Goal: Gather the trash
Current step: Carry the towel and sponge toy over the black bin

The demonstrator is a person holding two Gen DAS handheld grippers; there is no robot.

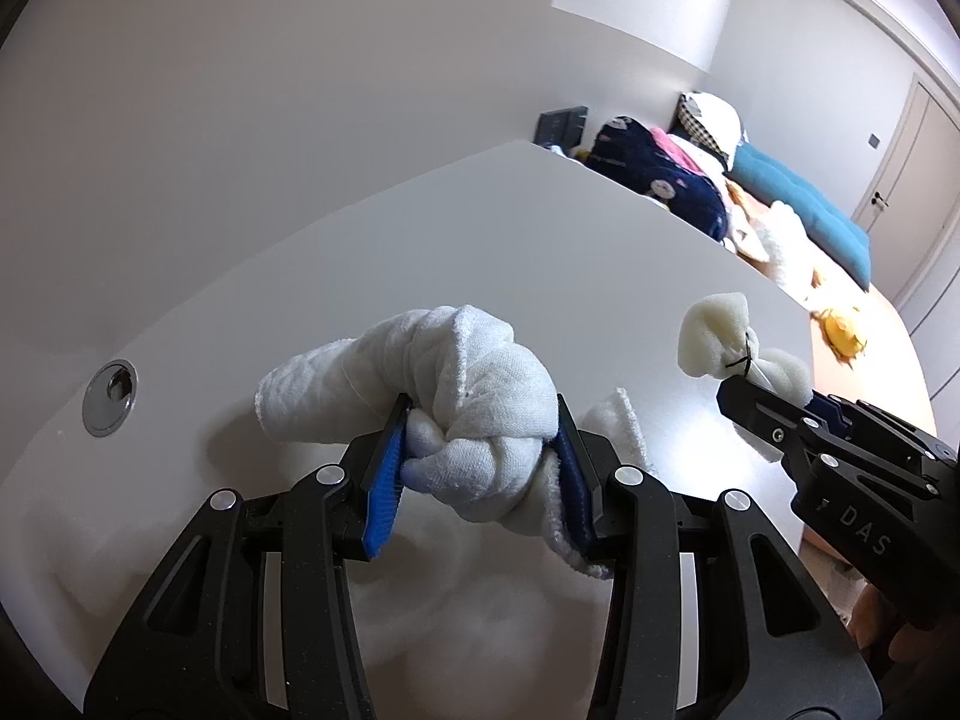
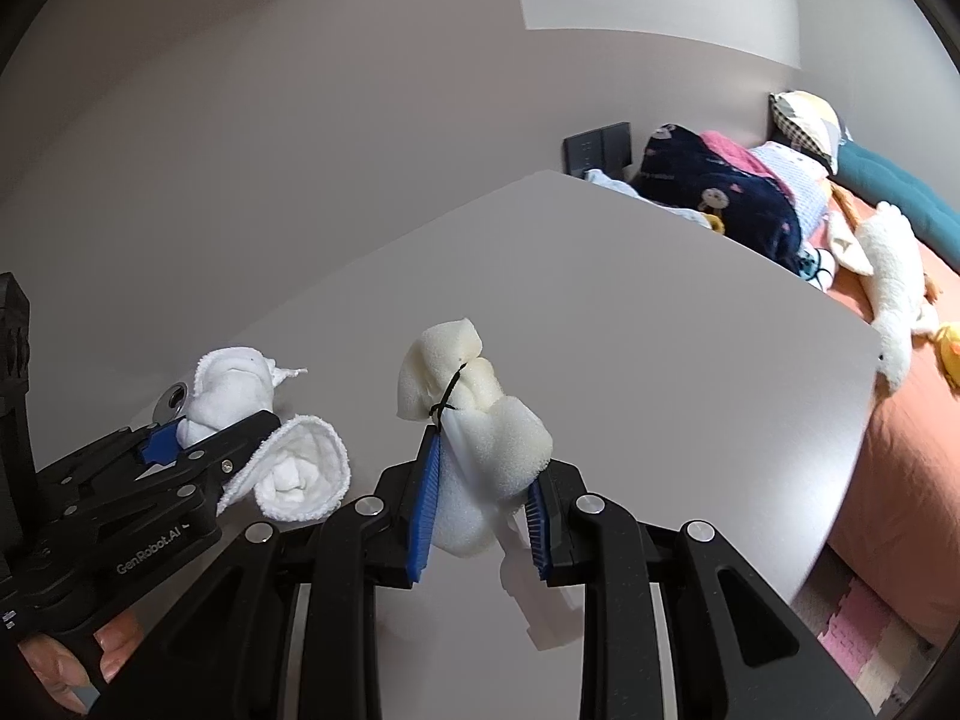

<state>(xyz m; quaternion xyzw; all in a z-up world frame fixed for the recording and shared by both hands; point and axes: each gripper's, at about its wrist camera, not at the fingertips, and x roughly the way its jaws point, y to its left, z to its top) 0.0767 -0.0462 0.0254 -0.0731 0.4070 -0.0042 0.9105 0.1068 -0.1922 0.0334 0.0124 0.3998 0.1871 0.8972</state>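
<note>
The knotted white towel (image 1: 474,414) sits between the blue pads (image 1: 384,474) of my left gripper (image 1: 480,468), which is closed about halfway and presses the knot from both sides; the cloth is soft terry, twisted into a thick roll, and one loose end hangs toward the white table (image 1: 540,228); whether that end touches the table I cannot tell. My right gripper (image 2: 480,498) is closed on the foam piece (image 2: 474,414), a pale, spongy lump tied in the middle with a thin black tie (image 2: 447,399), so it bulges on both sides; its lower part is hidden behind the pads. Both bundles are held above the table, near each other but apart. A round metal hole cover (image 1: 111,396) is set in the tabletop to the left. Behind the table edge lies a bed (image 2: 900,420) with an orange sheet, a dark blue blanket (image 2: 720,192) and a white plush toy (image 2: 888,276); my fingers (image 2: 72,666) appear only partly at the picture edge.
</note>
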